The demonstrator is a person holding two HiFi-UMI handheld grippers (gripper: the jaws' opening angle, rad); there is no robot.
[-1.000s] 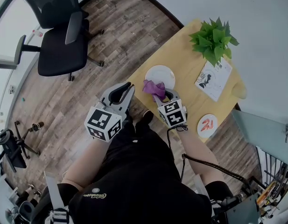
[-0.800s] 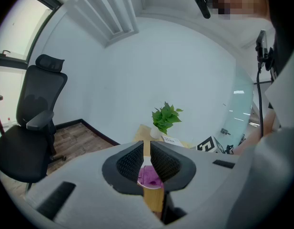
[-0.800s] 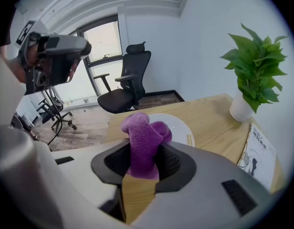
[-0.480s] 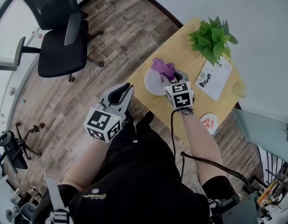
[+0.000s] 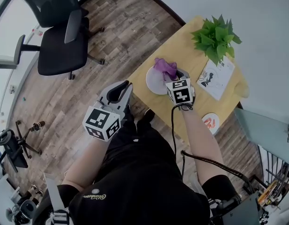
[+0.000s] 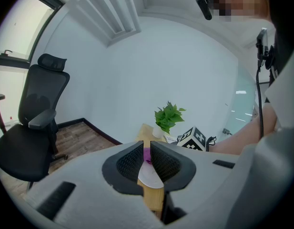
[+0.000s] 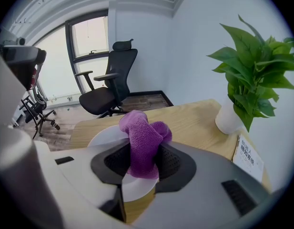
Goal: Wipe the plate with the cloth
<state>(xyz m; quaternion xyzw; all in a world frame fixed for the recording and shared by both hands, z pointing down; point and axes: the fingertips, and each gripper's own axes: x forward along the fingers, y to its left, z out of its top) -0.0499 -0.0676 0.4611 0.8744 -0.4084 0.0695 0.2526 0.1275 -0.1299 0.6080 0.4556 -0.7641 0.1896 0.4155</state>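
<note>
While the right tool pinches the purple cloth between its pads, a loose wad stands out past its tips, apparently so that fabric, not the tool, meets the white plate lying just beneath and ahead of it on the surface. The left tool, jaws pressed nearly together on nothing, hangs well back, seemingly idle. The right gripper view shows the pinch. Only the head view shows the left tool off the surface, over the floor.
</note>
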